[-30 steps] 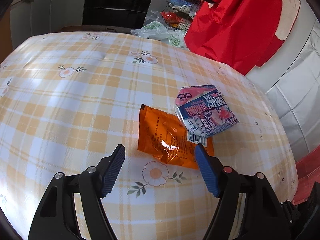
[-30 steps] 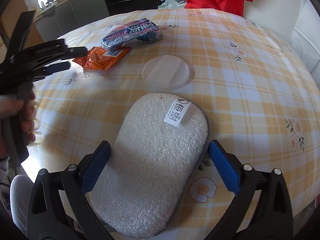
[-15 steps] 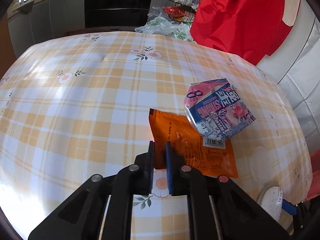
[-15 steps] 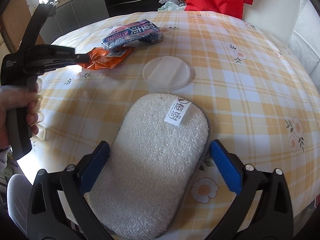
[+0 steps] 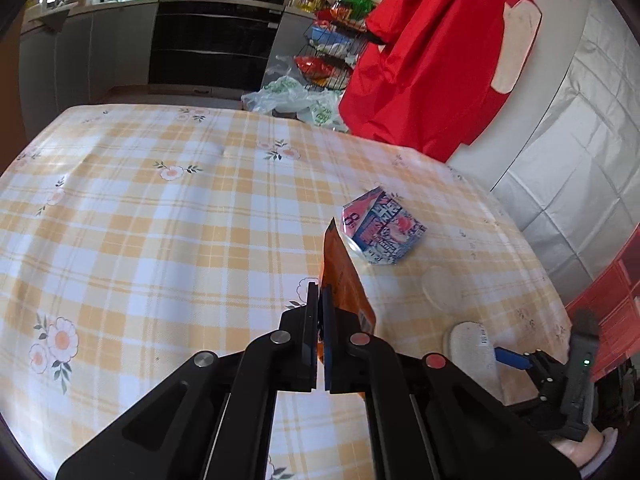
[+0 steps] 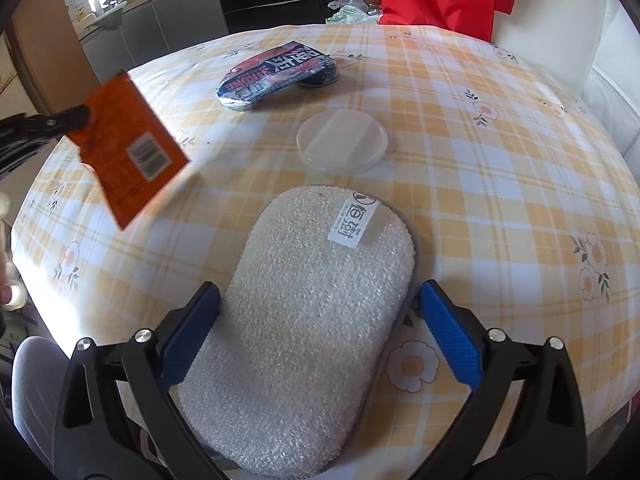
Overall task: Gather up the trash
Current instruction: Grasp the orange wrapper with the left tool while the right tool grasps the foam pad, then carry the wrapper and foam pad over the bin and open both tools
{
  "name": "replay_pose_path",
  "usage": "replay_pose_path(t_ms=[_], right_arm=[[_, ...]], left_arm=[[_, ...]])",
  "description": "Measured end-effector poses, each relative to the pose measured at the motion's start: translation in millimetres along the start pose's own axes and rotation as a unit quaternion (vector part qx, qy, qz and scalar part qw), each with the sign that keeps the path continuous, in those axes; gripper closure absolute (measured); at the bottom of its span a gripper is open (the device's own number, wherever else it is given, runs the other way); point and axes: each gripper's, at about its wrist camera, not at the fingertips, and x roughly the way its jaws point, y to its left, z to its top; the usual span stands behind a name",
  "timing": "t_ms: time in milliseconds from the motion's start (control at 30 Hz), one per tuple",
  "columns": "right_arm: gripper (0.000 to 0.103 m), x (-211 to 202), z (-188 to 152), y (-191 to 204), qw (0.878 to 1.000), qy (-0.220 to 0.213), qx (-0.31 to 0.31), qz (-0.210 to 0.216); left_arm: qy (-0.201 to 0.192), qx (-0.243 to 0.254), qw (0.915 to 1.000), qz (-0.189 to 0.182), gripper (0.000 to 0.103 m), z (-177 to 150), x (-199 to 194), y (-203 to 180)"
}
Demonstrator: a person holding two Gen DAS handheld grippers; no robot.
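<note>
Up off the worktop (image 5: 168, 240) comes the orange wrapper (image 5: 340, 276), which lay flat a second ago. Now the left claw (image 5: 320, 312) is clenched tight on its edge and holds it in the air. In the left wrist view the wrapper stands on edge at center frame, its long side running up and away from the claw. In the right wrist view it hangs at the left of the frame, tilted, barcode corner low and to the right. A blue and pink snack bag (image 6: 276, 76) lies flat on the yellow checked cloth, upper middle. A clear round lid (image 6: 342, 142) sits below it. The right claw (image 6: 320, 336) is spread wide around a white sponge (image 6: 304, 316), not pinching it. Dark kitchen cupboards (image 5: 216, 48) and a red cloth (image 5: 436, 52) fill the top.
</note>
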Motion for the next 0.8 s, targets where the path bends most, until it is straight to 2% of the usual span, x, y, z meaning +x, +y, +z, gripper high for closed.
replay_pose_path(t_ms=[133, 233, 500, 800], right_arm=[[0.015, -4.0, 0.1, -0.5, 1.000, -0.002, -0.002, 0.005], [0.017, -14.4, -1.9, 1.8, 1.000, -0.022, -0.011, 0.002], [0.017, -45.2, -3.1, -1.1, 0.998, -0.065, 0.002, 0.012], [0.017, -103.1, -10.5, 7.3, 0.992, -0.120, 0.011, 0.036]], left_arm=[[-0.029, -0.005, 0.9994, -0.018, 0.101, -8.4, -38.7, -4.5], [-0.041, 0.002, 0.9988, -0.026, 0.101, -15.2, -57.3, -11.6], [-0.043, 0.019, 0.9981, -0.039, 0.101, -35.2, -88.9, -29.1], [-0.041, 0.048, 0.9973, -0.036, 0.101, -54.9, -129.6, -54.1]])
